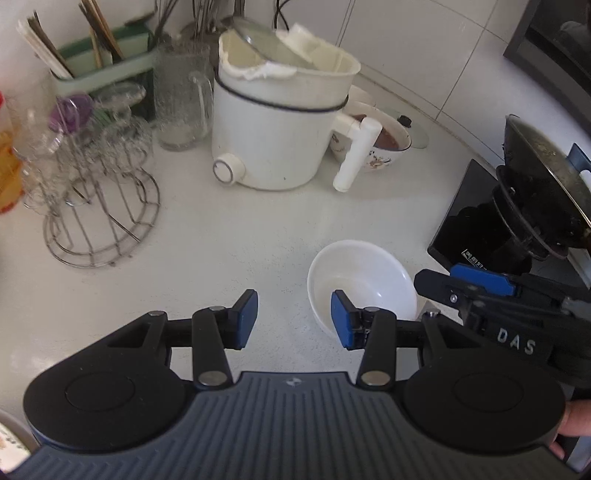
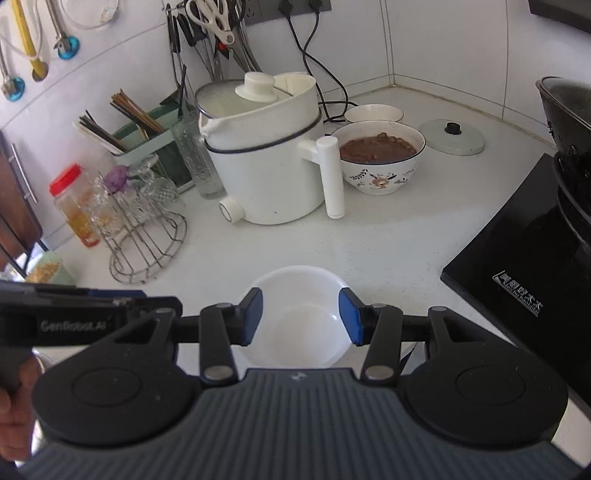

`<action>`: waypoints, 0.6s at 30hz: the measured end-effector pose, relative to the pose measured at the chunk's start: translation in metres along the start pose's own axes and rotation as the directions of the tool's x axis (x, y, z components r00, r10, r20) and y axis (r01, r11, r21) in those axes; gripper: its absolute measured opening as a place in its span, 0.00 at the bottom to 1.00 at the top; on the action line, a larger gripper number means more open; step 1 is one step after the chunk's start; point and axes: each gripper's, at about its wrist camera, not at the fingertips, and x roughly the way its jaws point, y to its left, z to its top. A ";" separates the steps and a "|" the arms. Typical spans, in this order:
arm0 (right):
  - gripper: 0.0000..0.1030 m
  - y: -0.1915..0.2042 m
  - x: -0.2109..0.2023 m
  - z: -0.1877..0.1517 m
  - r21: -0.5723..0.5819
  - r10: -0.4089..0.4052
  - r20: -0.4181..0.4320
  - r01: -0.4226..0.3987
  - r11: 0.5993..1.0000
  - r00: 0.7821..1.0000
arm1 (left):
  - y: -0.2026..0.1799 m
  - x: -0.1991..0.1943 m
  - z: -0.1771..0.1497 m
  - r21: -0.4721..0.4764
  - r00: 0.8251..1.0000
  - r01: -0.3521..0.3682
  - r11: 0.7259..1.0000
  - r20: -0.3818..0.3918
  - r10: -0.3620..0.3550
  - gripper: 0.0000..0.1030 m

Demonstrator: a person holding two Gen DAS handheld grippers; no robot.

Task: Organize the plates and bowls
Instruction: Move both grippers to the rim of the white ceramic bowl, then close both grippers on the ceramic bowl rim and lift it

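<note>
A white empty bowl [image 2: 295,317] sits on the pale worktop [image 1: 221,236], close beside the black cooktop [image 2: 517,280], where dark stacked pans [image 1: 543,199] lean over the edge. Further back stand a white electric pot [image 2: 269,158] with its stick handle, a patterned bowl of brown food [image 2: 380,158], a smaller white dish [image 2: 373,113] behind it, and a glass lid [image 2: 453,136] lying flat. To the left are a wire rack of glasses [image 2: 144,225], a glass pitcher [image 1: 183,96] and a green chopstick holder [image 1: 103,62]. Only the right wrist view shows the scissors [image 2: 210,18] and utensils hanging on the wall, the plugs and cords, and a red-capped jar [image 2: 74,203]. The right tool [image 2: 301,317] points down over the empty bowl, jaws parted, its blue pads above the bowl's two sides and pressing on nothing. The left tool [image 1: 293,319] is angled steeply down just left of the bowl, jaws apart and empty, its right pad over the bowl's near-left rim. In the left wrist view, fingertips [image 1: 572,424] show at the lower right edge.
</note>
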 end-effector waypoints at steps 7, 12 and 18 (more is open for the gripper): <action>0.47 -0.010 0.016 -0.005 0.001 -0.025 -0.001 0.025 1.000 1.000 | -0.005 0.035 0.007 0.033 0.999 -0.029 0.999 -0.031 0.030 0.48; 0.46 -0.016 0.023 -0.008 0.009 -0.040 -0.011 0.040 0.999 0.999 | -0.009 0.045 0.013 0.042 0.999 -0.014 0.999 -0.036 0.016 0.48; 0.43 -0.022 0.033 -0.012 0.028 -0.063 -0.025 0.064 0.998 0.998 | -0.016 0.054 0.008 0.020 0.999 -0.008 1.000 -0.044 0.009 0.48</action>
